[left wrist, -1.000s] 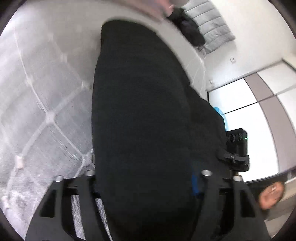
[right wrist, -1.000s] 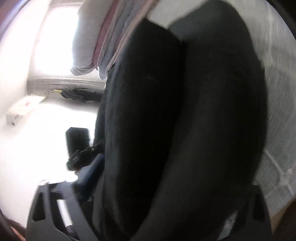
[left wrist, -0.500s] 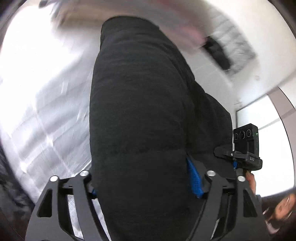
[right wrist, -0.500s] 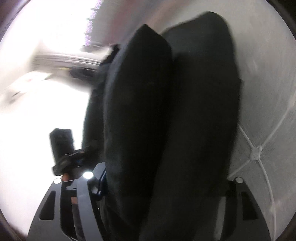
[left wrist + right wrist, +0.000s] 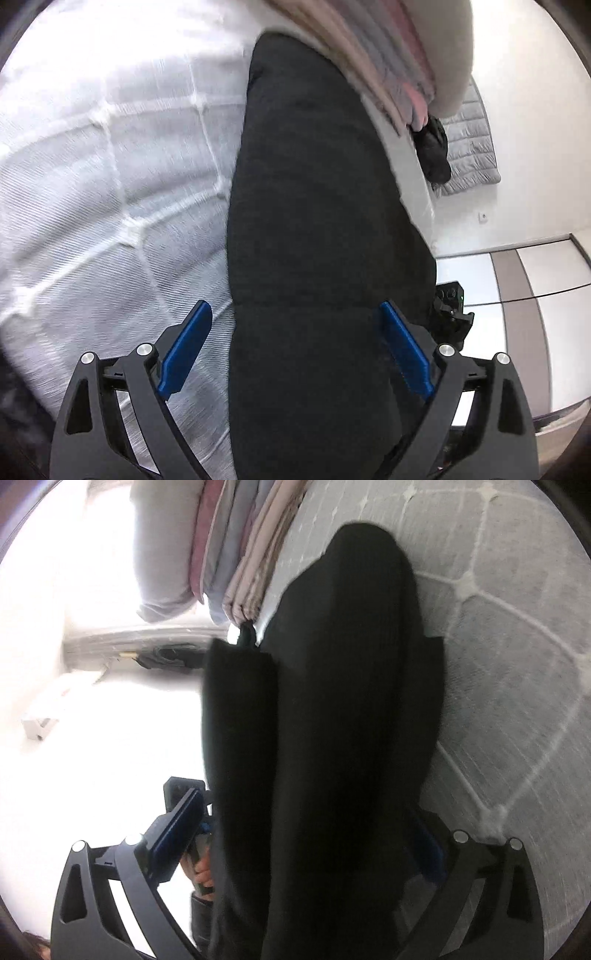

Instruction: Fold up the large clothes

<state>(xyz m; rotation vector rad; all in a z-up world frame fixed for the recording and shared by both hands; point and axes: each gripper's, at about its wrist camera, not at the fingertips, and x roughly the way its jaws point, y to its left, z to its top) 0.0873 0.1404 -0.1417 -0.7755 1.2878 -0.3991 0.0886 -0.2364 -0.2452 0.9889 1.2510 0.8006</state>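
Black garment (image 5: 317,236), one piece, runs between the blue pads (image 5: 184,350) of your left gripper (image 5: 295,350); jaws spread wide, gripping nothing. Your right gripper (image 5: 306,834) also stands open around two folded lobes of it. It lies on one quilted mattress (image 5: 110,184). Beyond: one stack of folded linens (image 5: 229,554).
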